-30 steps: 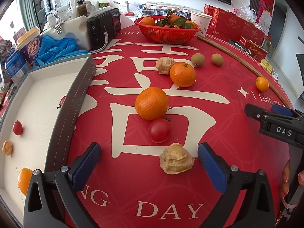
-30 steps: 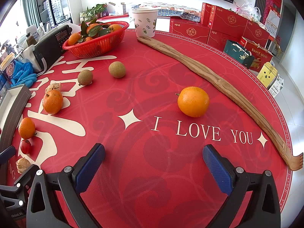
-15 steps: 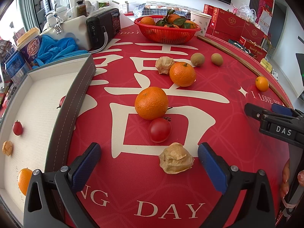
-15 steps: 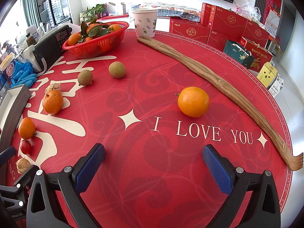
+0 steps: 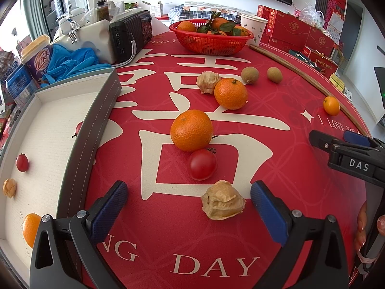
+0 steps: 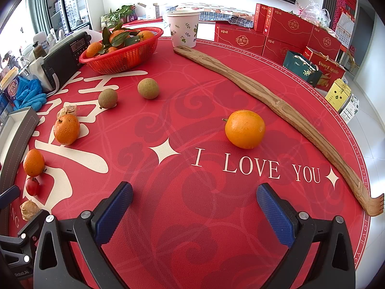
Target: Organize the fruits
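My left gripper (image 5: 189, 206) is open just above the red mat, with a papery husk fruit (image 5: 222, 200) lying between its fingers, nearer the right pad. Beyond the husk sit a cherry tomato (image 5: 202, 164) and a mandarin (image 5: 191, 130); farther off are a second mandarin (image 5: 230, 93), another husk fruit (image 5: 207, 81) and two brown kiwi-like fruits (image 5: 250, 75). A grey-walled tray (image 5: 96, 120) at the left holds a tomato, an orange and a small husk fruit. My right gripper (image 6: 194, 208) is open over bare mat, short of a small orange (image 6: 245, 129).
A red basket (image 6: 120, 56) of leafy mandarins stands at the back, beside a black radio (image 5: 131, 36) and a paper cup (image 6: 184, 30). A long wooden backscratcher (image 6: 276, 106) lies along the mat's right rim. Red gift boxes (image 6: 288, 31) stand beyond. A hand (image 5: 363, 226) holds the right gripper.
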